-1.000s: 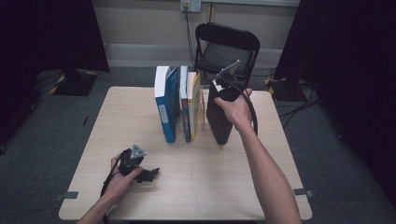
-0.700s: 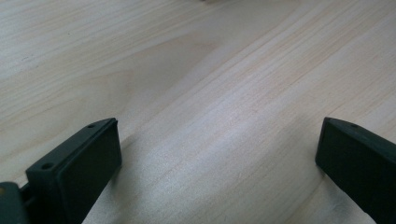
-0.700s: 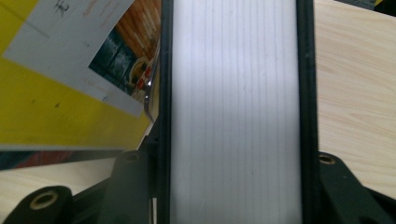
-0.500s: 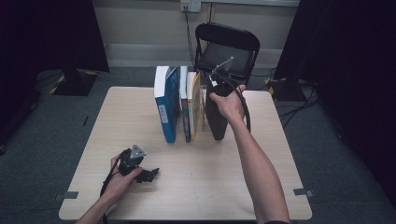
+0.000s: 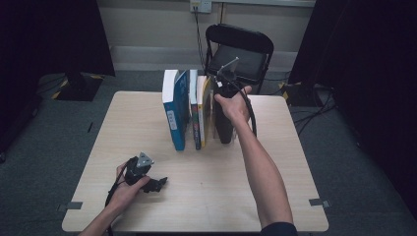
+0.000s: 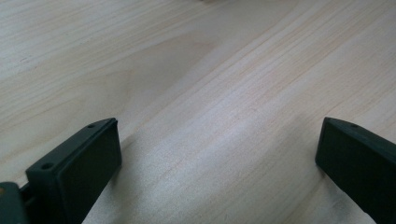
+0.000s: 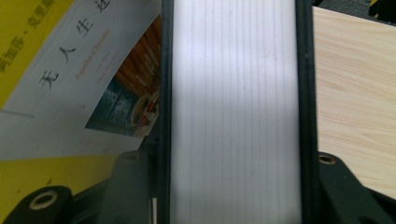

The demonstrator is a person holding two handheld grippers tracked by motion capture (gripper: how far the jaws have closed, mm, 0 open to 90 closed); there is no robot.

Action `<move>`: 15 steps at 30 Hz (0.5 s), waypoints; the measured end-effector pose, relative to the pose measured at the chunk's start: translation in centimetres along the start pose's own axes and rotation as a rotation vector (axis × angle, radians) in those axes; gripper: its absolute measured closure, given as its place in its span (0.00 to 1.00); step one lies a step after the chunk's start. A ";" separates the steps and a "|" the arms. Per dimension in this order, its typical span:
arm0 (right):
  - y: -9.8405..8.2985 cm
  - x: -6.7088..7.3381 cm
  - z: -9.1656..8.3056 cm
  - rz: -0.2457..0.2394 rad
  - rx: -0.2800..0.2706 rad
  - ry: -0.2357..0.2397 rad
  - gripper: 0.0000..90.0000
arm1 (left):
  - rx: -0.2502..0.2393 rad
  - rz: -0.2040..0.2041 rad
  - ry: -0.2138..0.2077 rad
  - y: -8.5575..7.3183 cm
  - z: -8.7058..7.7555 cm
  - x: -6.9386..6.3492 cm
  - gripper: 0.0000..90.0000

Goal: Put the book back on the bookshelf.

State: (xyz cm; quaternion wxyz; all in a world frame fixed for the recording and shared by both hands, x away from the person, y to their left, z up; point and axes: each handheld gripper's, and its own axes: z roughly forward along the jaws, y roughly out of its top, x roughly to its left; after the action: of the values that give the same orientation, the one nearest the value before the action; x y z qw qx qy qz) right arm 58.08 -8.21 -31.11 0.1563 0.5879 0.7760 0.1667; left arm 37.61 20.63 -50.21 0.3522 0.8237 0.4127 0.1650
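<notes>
Black-covered book [image 5: 224,118] stands upright at the right end of a row of books, at about twelve o'clock from the bench's [image 5: 147,123] middle, touching a yellow book [image 5: 204,110] on its left. Farther left stand a thin book [image 5: 193,110] and a thick blue book [image 5: 174,115]. The right hand-held gripper [image 5: 223,88] comes down on the black book's top edge; in the right gripper view its jaws sit on both dark covers with the white page block [image 7: 233,112] between them, pinching the book. At about seven o'clock, near the front edge, the left hand-held gripper [image 5: 155,184] rests on the bare wood, jaws spread with nothing between them [image 6: 219,154].

The step in hand looks like placing or taking this end book, with the grip already made. The next move probably calls for keeping the book vertical so it neither tips toward three o'clock nor drags the yellow neighbour with it.
</notes>
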 end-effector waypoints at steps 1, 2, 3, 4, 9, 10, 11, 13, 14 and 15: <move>0.1 0.0 0.1 0.005 0.001 0.000 0.59 | 0.001 0.001 -0.002 0.0 0.0 0.0 0.00; 0.1 0.0 0.2 0.009 0.003 0.001 0.59 | 0.001 0.002 -0.003 0.0 0.0 0.0 0.00; 0.1 0.0 0.4 0.004 0.006 0.002 0.59 | 0.001 0.003 -0.004 0.0 0.0 0.0 0.00; 0.0 0.0 0.5 0.003 0.008 -0.001 0.59 | 0.001 0.003 -0.005 0.0 0.0 0.0 0.00; -0.1 0.0 0.4 0.012 -0.028 0.001 0.58 | 0.002 0.009 -0.004 0.0 0.0 0.1 0.00; -0.1 0.0 0.2 0.011 -0.046 0.002 0.57 | 0.001 0.004 -0.006 0.0 0.0 0.0 0.00; -0.1 0.0 -0.2 0.011 -0.064 0.006 0.56 | 0.002 0.008 -0.005 0.0 0.0 0.1 0.00; -0.3 -0.3 -1.3 0.010 -0.098 0.018 0.55 | 0.001 0.004 -0.004 0.0 0.0 0.0 0.00; -0.4 -0.4 -1.6 0.008 -0.101 0.026 0.55 | 0.001 0.005 -0.004 0.0 0.0 0.0 0.00; -0.6 -0.5 -1.9 0.002 -0.107 0.038 0.54 | 0.002 0.005 -0.002 0.0 0.0 0.0 0.00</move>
State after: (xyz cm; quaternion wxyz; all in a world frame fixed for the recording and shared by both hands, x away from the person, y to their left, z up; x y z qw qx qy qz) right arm 56.86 -8.99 -29.61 0.1727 0.5760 0.7683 0.2195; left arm 37.60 20.67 -50.20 0.3515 0.8253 0.4102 0.1646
